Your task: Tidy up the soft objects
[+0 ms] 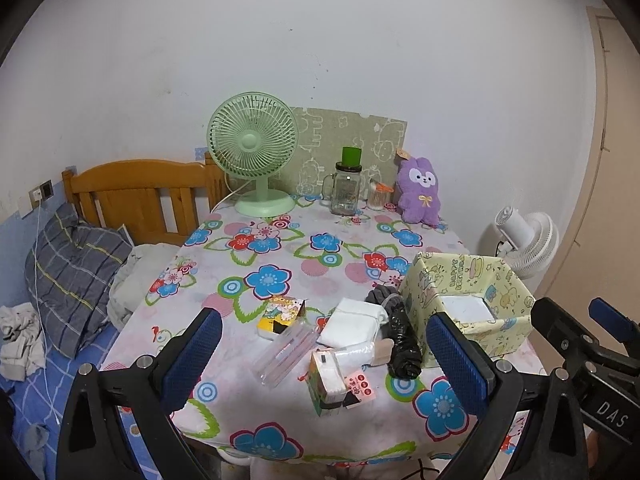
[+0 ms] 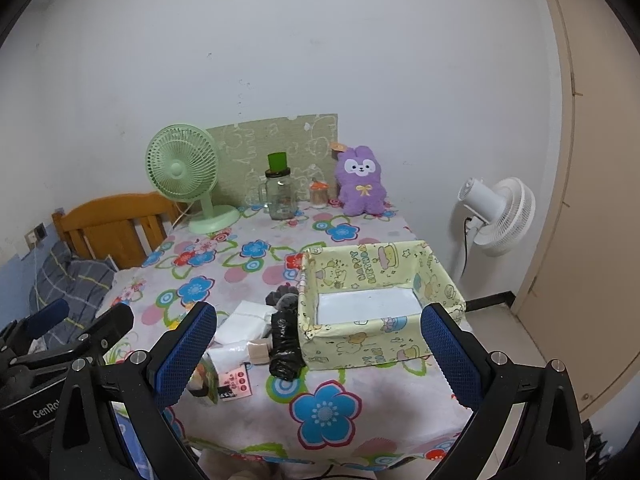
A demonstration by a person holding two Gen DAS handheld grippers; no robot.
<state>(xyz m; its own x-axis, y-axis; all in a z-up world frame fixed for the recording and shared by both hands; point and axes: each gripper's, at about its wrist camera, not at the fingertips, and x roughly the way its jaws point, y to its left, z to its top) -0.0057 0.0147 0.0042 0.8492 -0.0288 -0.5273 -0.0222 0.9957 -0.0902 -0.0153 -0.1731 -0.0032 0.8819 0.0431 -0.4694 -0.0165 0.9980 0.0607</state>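
Clutter sits in the lower middle of both views, on a desk (image 1: 280,248) covered with a flowered cloth: white soft packs (image 1: 352,322), a black rolled bundle (image 1: 402,344), a small tissue pack (image 1: 326,376), a clear pen case (image 1: 286,350) and a yellow printed packet (image 1: 280,314). Just to the right of that heap, touching the black bundle, stands a yellow paper-wrapped box (image 1: 512,280) with an open top and nothing visible inside but its white floor. At the far edge, in the upper middle of the frame, a purple plush rabbit (image 1: 420,190) leans upright beside a glass jar (image 1: 346,194) and a green fan (image 1: 256,160). The left tool (image 1: 324,356) hovers wide open above the near edge, holding nothing, its fingers framing the heap; the right tool (image 2: 318,354) is likewise wide open and unloaded, aimed at the box front. By the look of it the sorting has not started: no soft thing lies in the box yet. The step in hand seems to be choosing a first item. The next move likely calls for lowering one tool over a white pack or the black bundle, closing gently so the soft material bunches and does not slip, then lifting it clear of the box wall. The pen case lies close and could get dragged along.
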